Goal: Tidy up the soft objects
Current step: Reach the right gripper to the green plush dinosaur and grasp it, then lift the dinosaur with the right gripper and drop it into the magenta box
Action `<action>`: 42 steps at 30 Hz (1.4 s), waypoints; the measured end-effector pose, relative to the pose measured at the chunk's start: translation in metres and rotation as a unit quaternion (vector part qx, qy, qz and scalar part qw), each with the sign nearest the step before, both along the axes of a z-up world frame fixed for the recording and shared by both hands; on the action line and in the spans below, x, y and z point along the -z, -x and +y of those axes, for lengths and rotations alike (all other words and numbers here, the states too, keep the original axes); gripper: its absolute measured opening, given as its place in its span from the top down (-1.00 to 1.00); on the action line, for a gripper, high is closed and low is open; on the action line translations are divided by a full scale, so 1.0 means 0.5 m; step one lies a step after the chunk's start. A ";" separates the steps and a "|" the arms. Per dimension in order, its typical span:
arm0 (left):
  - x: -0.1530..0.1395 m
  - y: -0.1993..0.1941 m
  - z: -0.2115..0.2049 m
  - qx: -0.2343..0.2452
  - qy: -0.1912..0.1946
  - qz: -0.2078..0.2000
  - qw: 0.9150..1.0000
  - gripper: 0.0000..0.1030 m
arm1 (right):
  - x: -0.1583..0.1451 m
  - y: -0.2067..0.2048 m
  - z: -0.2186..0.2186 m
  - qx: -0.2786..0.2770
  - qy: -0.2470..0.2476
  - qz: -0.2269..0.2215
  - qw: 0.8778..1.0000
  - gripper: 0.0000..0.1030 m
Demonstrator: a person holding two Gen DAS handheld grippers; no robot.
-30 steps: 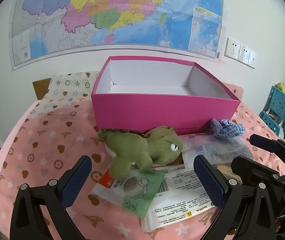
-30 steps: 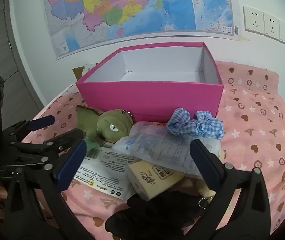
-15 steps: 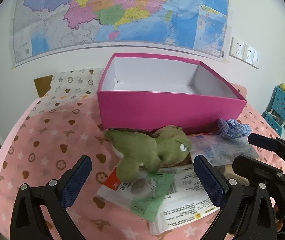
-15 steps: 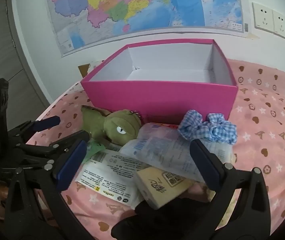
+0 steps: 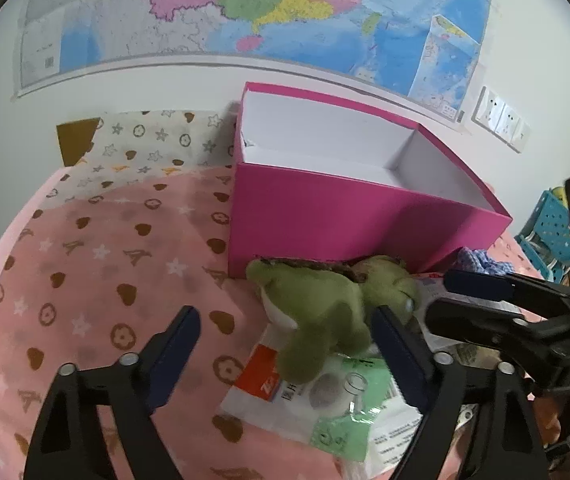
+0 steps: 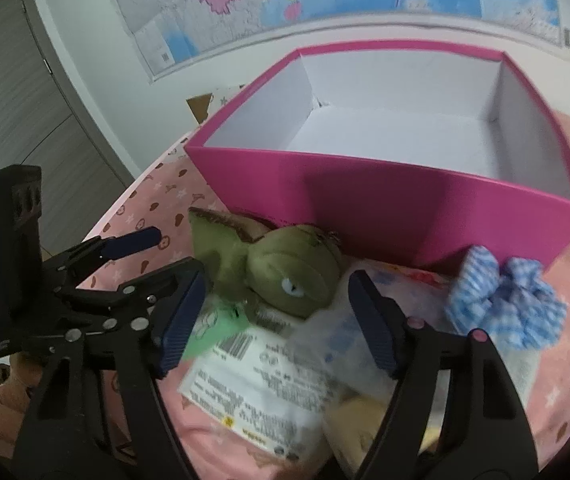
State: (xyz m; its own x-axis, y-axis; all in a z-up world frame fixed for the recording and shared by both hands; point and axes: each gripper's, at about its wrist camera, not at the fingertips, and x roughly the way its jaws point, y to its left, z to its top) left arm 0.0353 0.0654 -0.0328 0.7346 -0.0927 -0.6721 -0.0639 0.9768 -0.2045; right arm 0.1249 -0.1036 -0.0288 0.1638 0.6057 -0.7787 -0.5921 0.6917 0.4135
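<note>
Pink patterned cloth covers the bench (image 5: 97,264), with a map on the wall behind and an empty pink box (image 5: 325,216) at the back.

Pressed against the front wall of that box lies the green plush (image 5: 325,308), a soft stuffed creature on its side with a brown ridge along its back, a pale belly patch and one stitched eye turned toward the right wrist camera. It rests partly on a heap of flat plastic packets (image 5: 325,396) in front of the box; it looks limp and squashy, so it should give under a pinch.

Both cameras sat farther back from the box a second ago, with the plush small in view. Now both tongs have closed in on it and tipped further down. The left tongs (image 5: 285,344) are closing from full width, with the plush's leg and body between the fingers, though the pads do not yet press on it. The right tongs (image 6: 277,304) are closing as well, framing the plush's head, with a gap on each side still showing. So neither pair grips anything yet. My reading is that the pick of the plush is just starting, and the box has received nothing so far.

To the right of the plush, also at the foot of the box, sits a blue checked scrunchie (image 6: 505,304), another soft item waiting its turn. With two tongs converging on one toy, they may crowd each other or snag a packet beneath.
</note>
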 end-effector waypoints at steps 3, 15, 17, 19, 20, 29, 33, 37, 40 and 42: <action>0.004 -0.013 0.008 0.018 0.012 0.004 1.000 -0.52 | 0.022 -0.024 0.014 0.000 0.003 0.030 1.000 -0.46; 0.016 -0.037 0.018 0.072 0.062 0.020 0.995 0.03 | 0.042 -0.038 0.027 -0.008 0.024 0.035 0.999 -0.08; 0.008 -0.033 0.017 0.073 0.067 0.015 0.995 0.04 | 0.031 -0.027 0.025 -0.008 0.021 0.025 0.999 -0.07; -0.008 -0.019 0.013 0.074 0.060 0.002 0.995 0.04 | 0.016 -0.017 0.030 0.002 0.020 0.023 1.000 -0.07; -0.017 -0.011 0.011 0.075 0.057 -0.005 0.996 0.04 | 0.007 -0.012 0.028 0.000 0.018 0.016 1.000 -0.07; -0.133 0.043 -0.006 0.096 0.038 -0.086 0.991 0.00 | -0.124 0.026 0.010 -0.005 -0.009 -0.063 0.998 -0.07; -0.187 0.028 -0.015 0.104 0.012 -0.122 0.987 -0.04 | -0.182 0.014 0.012 0.001 -0.016 -0.105 0.994 -0.07; -0.216 -0.009 -0.020 0.097 -0.016 -0.140 0.985 -0.04 | -0.203 -0.025 0.028 0.008 -0.020 -0.124 0.992 -0.07; -0.217 -0.055 -0.014 0.090 -0.022 -0.140 0.986 -0.04 | -0.192 -0.065 0.043 0.016 -0.021 -0.121 0.992 -0.07; -0.205 -0.090 -0.008 0.083 -0.029 -0.129 0.988 -0.04 | -0.174 -0.085 0.044 0.020 -0.019 -0.111 0.993 -0.07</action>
State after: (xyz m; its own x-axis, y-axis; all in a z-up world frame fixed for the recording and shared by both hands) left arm 0.0804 0.0616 0.0698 0.8600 -0.1934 -0.4722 0.1453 0.9799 -0.1367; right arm 0.1674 -0.0817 0.0582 0.3527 0.6235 -0.6977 -0.6440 0.7027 0.3025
